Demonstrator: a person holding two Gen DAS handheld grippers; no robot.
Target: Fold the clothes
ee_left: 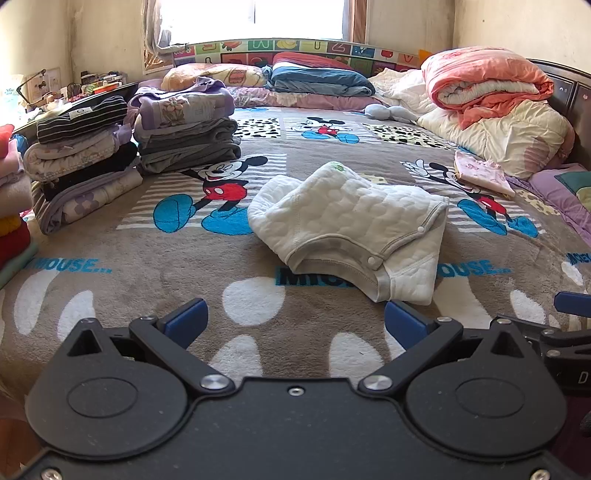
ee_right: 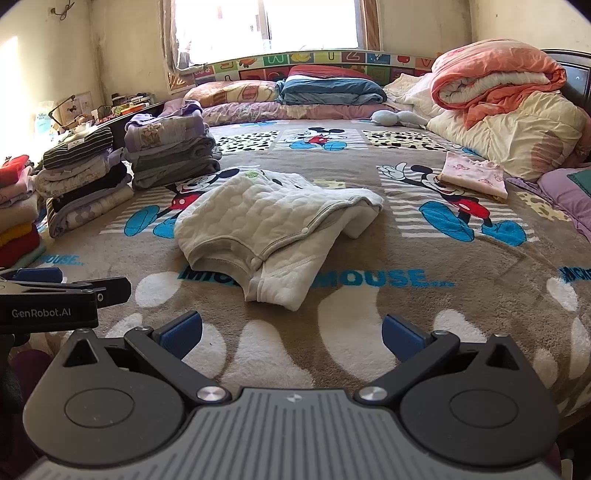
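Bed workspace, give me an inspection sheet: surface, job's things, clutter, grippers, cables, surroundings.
Surface: cartoon mouse blanket covers the bed, lying flat.
Job's things: white quilted garment lies loosely folded mid-bed, snaps showing; folded stacks stand along the left edge; a small pink folded piece lies to the right.
Clutter: orange quilt heaped on a cream duvet; pillows and a blue folded blanket at the far edge.
Grippers: left gripper open, empty, short of the garment; right gripper open, empty.
Cables: nothing seen.
Surroundings: bright window, alphabet panel, crowded side table at the left.
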